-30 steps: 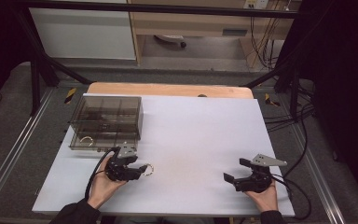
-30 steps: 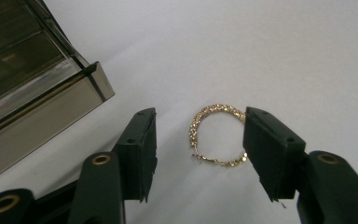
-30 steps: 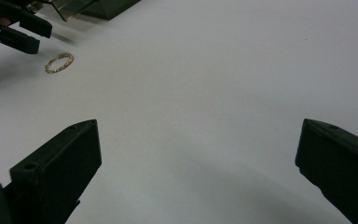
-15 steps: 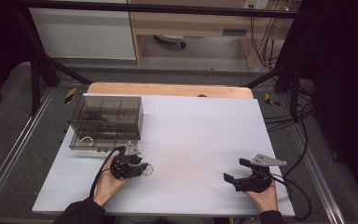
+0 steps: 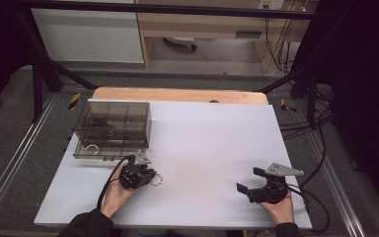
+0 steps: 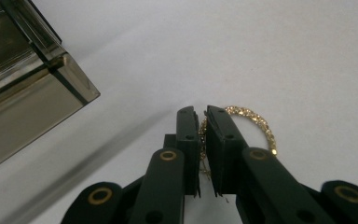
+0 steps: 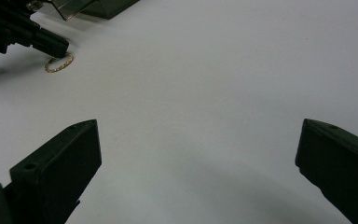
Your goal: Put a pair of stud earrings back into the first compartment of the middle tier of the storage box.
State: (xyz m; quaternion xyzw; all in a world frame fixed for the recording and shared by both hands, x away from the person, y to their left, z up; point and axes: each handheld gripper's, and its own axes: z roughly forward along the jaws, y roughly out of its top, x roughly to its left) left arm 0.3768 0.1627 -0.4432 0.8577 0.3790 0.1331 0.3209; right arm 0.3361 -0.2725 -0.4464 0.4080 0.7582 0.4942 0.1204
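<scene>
A white table top [image 5: 212, 148] rests on a wooden table [image 5: 177, 94], with cables [image 5: 301, 123] hanging nearby.

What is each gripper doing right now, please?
Left gripper: shut on the gold bracelet.
Right gripper: open, holding nothing.

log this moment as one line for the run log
left claw: shut on gold ring | right claw: open, idle | smoky box: another ring inside

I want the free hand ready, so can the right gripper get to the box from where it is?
Probably yes. The right gripper is open and holds nothing, and bare white table lies between it and the box. The left gripper, shut on the ring, sits just below that path.
</scene>
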